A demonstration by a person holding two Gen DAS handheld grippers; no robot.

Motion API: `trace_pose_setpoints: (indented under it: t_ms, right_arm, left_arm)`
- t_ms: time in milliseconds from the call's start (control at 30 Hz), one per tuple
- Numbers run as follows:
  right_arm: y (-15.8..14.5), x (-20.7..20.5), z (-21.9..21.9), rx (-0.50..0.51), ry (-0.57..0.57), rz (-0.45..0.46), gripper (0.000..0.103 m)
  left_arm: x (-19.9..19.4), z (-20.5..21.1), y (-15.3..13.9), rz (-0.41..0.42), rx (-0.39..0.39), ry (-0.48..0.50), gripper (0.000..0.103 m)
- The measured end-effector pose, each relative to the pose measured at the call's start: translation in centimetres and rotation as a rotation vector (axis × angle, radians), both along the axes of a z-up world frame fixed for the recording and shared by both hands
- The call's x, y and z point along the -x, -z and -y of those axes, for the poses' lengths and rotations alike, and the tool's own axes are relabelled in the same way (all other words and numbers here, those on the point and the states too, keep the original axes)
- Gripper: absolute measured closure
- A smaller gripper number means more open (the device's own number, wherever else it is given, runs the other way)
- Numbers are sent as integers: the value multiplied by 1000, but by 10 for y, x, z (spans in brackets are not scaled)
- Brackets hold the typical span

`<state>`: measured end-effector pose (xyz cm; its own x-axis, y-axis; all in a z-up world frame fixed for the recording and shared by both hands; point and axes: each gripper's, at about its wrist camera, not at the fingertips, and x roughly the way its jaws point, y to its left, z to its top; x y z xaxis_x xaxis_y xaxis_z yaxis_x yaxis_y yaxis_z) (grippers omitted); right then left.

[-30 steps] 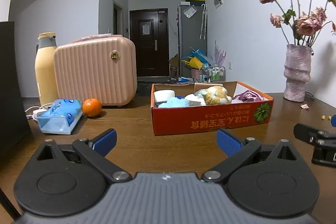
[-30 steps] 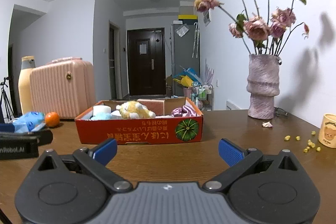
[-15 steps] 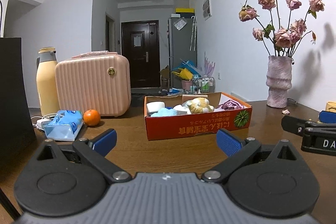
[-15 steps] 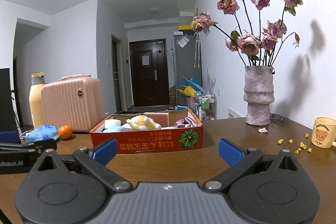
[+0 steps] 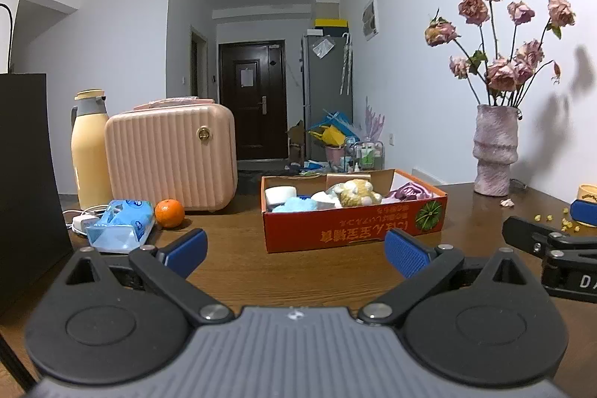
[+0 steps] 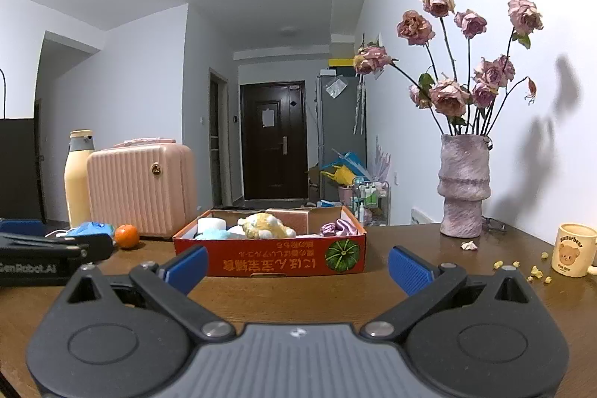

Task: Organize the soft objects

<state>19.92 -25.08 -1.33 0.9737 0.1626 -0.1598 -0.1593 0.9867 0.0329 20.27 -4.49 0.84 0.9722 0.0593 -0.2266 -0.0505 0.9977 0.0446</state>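
Dark brown wood worktop [image 5: 298, 271], seen low from both claws. Red-orange cardboard tray box [image 5: 354, 234] with a printed pumpkin sits mid-worktop, flaps up. Inside it, left to right: a white cylindrical roll [image 5: 280, 194], a light blue fluffy cloth [image 5: 296, 204], a yellow-and-white plush toy [image 5: 354, 193], a crumpled mauve fabric piece [image 5: 412, 192]; all lie within the box walls, packed close together. Left claw [image 5: 296, 248]: blue-padded fingers spread wide, nothing between them, held over the worktop short of the box. Right claw [image 6: 296, 262]: same spread, also empty, facing the box front. Each claw shows at the edge of the other's view, side by side. Left of the box: a ribbed pink hard-shell case [image 5: 171, 155], a cream-yellow insulated flask [image 5: 89, 152] behind its left side, a small orange fruit [image 5: 169, 213] just beside a blue plastic wipes pack [image 5: 123, 224]. Right of the box: a textured mauve ceramic vase [image 6: 462, 185] holding dried pink roses [image 6: 447, 96], and a cream bear-print mug [image 6: 574, 248] with yellow crumbs scattered near it.
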Motion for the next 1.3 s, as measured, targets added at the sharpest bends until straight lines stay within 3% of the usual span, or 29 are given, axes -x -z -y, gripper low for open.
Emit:
trace_pose_setpoints:
  t_ms: [1300]
  right_arm:
    - [0,2,1,-2,7,2,0]
  left_arm:
    - [5,2,-1,16,-8,1,0]
